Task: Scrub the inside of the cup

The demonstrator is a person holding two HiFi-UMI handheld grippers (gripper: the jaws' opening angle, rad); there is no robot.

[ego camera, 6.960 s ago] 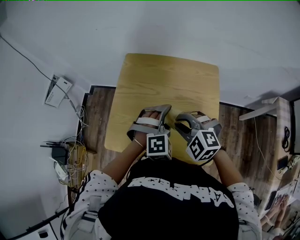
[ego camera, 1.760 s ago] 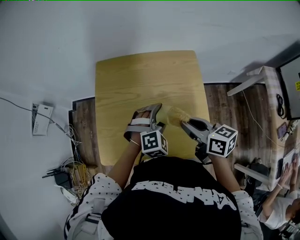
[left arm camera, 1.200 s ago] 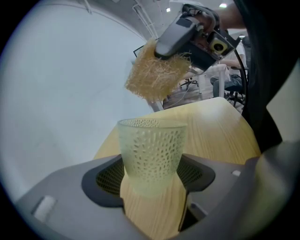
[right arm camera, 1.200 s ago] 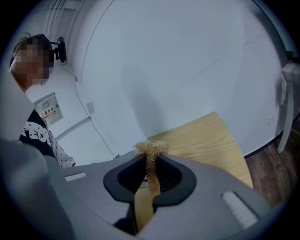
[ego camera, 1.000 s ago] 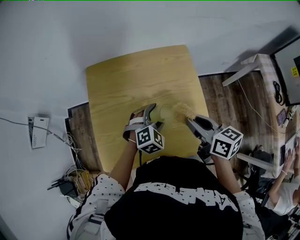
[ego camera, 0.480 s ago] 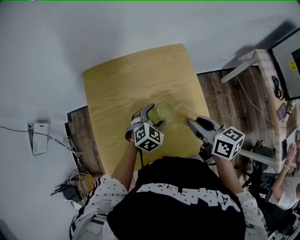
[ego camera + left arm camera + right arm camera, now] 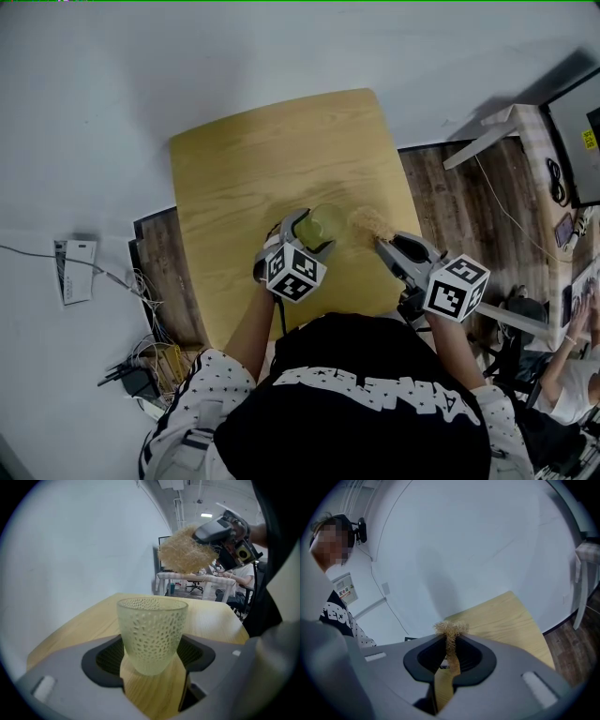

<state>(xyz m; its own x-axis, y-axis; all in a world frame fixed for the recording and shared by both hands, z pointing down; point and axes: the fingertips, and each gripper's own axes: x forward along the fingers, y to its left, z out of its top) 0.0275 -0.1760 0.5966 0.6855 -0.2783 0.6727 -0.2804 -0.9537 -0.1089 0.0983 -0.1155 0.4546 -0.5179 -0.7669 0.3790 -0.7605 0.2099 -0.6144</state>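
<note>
Pale wooden table point(image 7: 272, 159) against a white wall, head view: left gripper point(image 7: 313, 234) closed around a dimpled green cup point(image 7: 325, 221) near the table's front edge; right gripper point(image 7: 382, 242) just beside it, holding a straw-coloured scrubber point(image 7: 371, 223). Left gripper view: cup upright on the tabletop, jaws pressed to both its sides (scrubber raised above the rim, apart). Right gripper view: jaws pinched together on the scrubber's fibres.

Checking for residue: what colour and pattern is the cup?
Pale yellow-green translucent cup, dimpled all over; clearest in the left gripper view.
</note>
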